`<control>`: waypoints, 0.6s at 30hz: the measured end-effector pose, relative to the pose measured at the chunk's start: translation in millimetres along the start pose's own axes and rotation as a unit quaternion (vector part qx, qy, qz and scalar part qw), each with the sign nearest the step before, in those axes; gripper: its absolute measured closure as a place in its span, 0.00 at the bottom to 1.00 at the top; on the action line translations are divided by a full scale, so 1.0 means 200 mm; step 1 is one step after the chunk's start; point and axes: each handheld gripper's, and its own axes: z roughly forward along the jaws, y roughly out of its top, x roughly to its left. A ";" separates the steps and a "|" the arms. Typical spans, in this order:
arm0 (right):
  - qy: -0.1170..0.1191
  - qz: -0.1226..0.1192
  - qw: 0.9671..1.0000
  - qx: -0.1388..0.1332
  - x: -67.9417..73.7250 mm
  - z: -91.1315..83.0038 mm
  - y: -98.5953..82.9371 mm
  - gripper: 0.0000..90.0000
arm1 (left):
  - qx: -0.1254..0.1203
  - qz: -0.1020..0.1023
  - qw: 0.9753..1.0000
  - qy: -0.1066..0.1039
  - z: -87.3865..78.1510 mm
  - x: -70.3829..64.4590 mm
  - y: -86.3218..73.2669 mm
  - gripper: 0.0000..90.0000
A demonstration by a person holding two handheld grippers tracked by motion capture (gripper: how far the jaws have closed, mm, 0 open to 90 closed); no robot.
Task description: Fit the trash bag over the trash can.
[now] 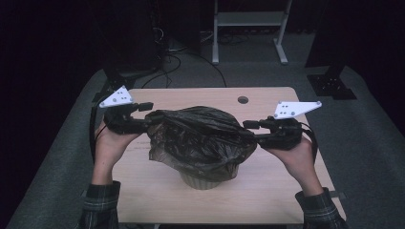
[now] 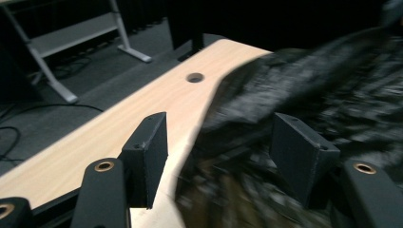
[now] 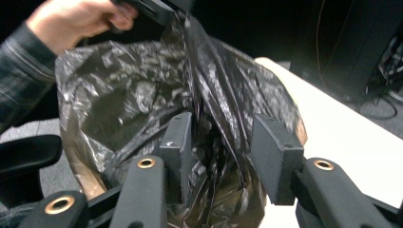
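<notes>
Black bag (image 1: 200,138) over bin (image 1: 206,180) (desk-centre): left claw (image 1: 149,110) and right claw (image 1: 248,129) spread; regrip rim, pull evenly.

Two hand-held grippers, matte black throughout. Left gripper (image 1: 145,106) topped by a white three-cornered plate dotted with small holes; right gripper (image 1: 251,124) topped likewise. Behind each pair of blocky, wedge-shaped jaws, flat black link arms with brass-ringed pivot holes. Black cable looping off behind the right gripper's body. Dark plaid flannel sleeves with pale crossing lines, cuffs at the wrists.
</notes>
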 end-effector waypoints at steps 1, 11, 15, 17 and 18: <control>0.000 0.000 1.000 0.003 0.00 0.00 0.00 0.65 | 0.000 0.001 1.000 0.000 -0.01 -0.02 -0.01 0.41; 0.048 -0.004 0.999 -0.021 0.13 0.00 0.02 0.63 | 0.001 -0.009 1.000 0.012 -0.03 0.05 -0.05 0.36; 0.096 -0.018 0.995 -0.016 0.26 0.10 0.03 0.61 | 0.018 -0.013 1.000 -0.002 0.05 0.09 -0.04 0.38; 0.111 -0.025 0.994 -0.008 0.30 0.16 0.04 0.61 | 0.019 -0.009 1.000 -0.015 0.08 0.09 -0.04 0.50; 0.116 -0.026 0.993 -0.005 0.31 0.19 0.04 0.61 | 0.020 -0.010 0.999 -0.029 0.09 0.09 -0.04 0.61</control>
